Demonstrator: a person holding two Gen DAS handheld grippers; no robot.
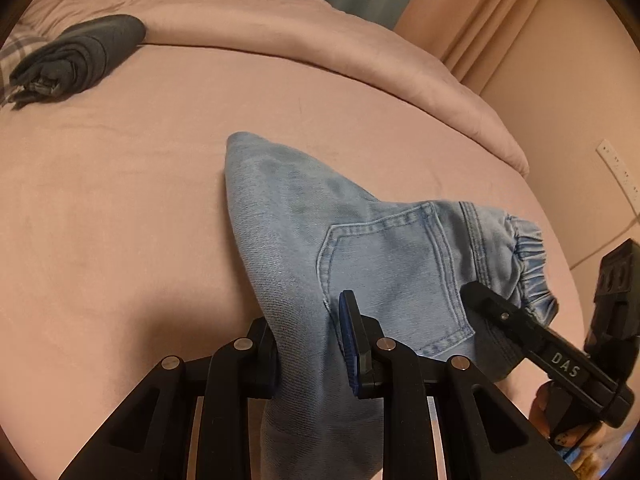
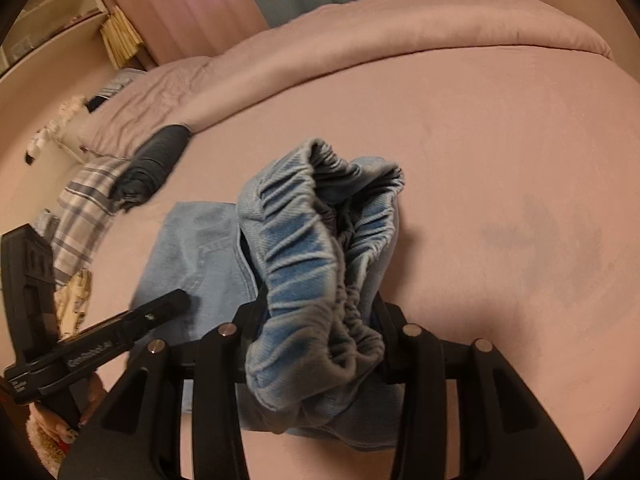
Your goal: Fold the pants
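Observation:
Light blue denim pants [image 1: 320, 240] lie partly folded on the pink bed, back pocket [image 1: 396, 272] up. My left gripper [image 1: 310, 344] is shut on a bunch of the pants' fabric, which hangs down between its fingers. My right gripper [image 2: 318, 320] is shut on the gathered elastic waistband [image 2: 312, 248], which bulges up in front of the camera. The right gripper also shows in the left wrist view [image 1: 476, 292] at the pants' waist end. The left gripper shows in the right wrist view [image 2: 176, 300] over the flat part of the pants [image 2: 192, 248].
A folded dark grey garment [image 1: 84, 56] lies at the far left of the bed, next to a plaid pillow [image 2: 84, 208]. A bunched pink duvet [image 1: 320, 40] runs along the far side. Curtains and a wall with an outlet strip [image 1: 618, 168] stand beyond.

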